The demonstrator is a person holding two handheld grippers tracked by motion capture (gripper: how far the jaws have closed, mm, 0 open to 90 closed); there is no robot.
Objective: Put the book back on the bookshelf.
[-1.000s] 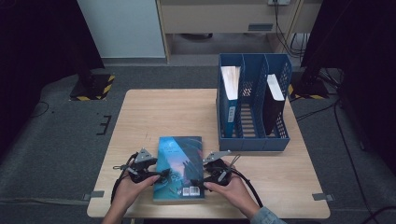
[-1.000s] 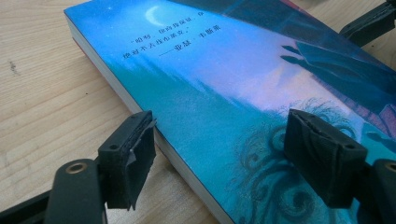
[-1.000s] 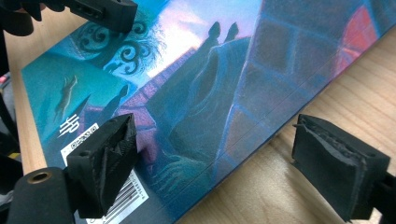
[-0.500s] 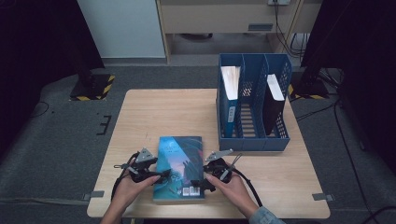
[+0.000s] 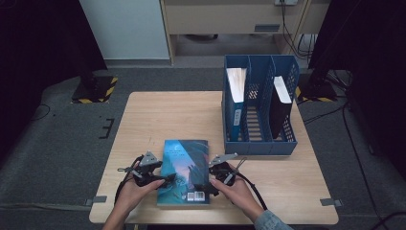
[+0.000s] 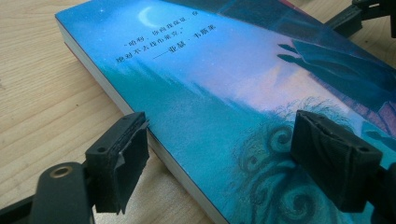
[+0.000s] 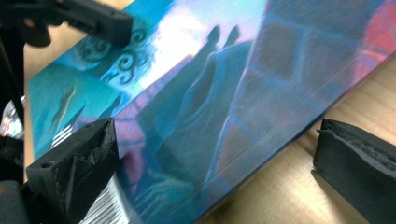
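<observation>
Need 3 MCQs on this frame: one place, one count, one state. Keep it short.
1. Where does the teal-covered paperback book lie?
A. inside the file rack
B. flat on the light wooden table, near its front edge
C. on the floor

2. How many compartments has the blue plastic file rack?
A. three
B. one
C. five

3. How stand the left gripper and the right gripper?
A. both shut on the book
B. left shut, right open
C. both open, one at each side edge of the book

Key: 1 B, the high view shows it flat there; 2 A, two dividers make three bays; 3 C, fingers stand apart.
</observation>
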